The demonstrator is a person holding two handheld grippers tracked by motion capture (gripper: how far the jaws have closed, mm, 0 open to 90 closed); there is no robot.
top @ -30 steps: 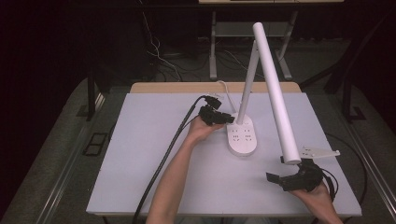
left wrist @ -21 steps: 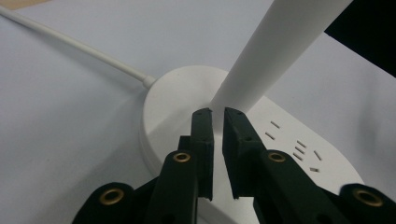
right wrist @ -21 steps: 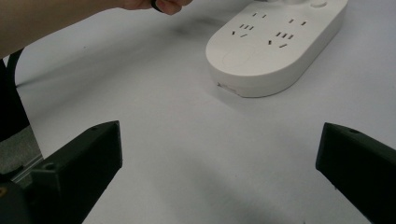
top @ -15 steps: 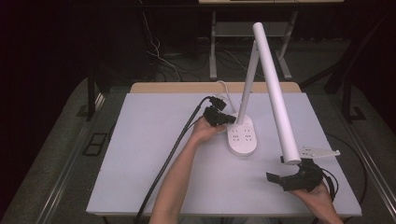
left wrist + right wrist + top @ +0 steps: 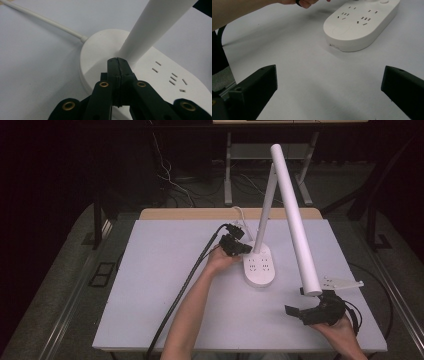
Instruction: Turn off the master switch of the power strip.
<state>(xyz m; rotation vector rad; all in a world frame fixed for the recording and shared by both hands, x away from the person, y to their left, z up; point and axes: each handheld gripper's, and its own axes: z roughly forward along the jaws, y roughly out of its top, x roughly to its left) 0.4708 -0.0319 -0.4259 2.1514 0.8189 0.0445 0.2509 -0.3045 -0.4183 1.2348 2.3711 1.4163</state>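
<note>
A pale tabletop (image 5: 165, 285) fills the centre of the frame, a wooden edge (image 5: 190, 213) showing along its far side. Grey carpet (image 5: 60, 285) lies to the left and right of it. At the top, dark surroundings hold a metal frame (image 5: 227, 175) and loose cables (image 5: 172, 182).

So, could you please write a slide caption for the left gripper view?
Left gripper, jaws shut, tips at the foot of the white desk lamp's stem.
</note>
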